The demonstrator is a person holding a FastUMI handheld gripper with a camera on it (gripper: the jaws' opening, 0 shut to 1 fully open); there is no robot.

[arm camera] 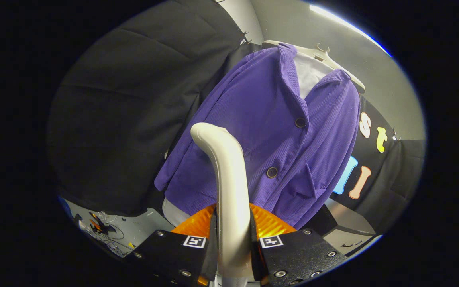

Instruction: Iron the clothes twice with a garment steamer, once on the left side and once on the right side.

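A purple corduroy jacket (261,131) with dark buttons hangs on a white hanger (325,56) over a white shirt (311,73), in front of the black cloth wall. My gripper (232,243) is shut on the cream handle of the garment steamer (227,175), which rises between my fingers and curves toward the jacket's left front panel. The steamer's head lies close to that panel, about level with the lower button; whether it touches the cloth I cannot tell. The whole view is tilted.
Black cloth wall (134,119) hangs to the left of the jacket and behind it. A grey floor with loose cables and small parts (106,231) lies below left. A dark box or stand (345,231) sits under the jacket's right hem.
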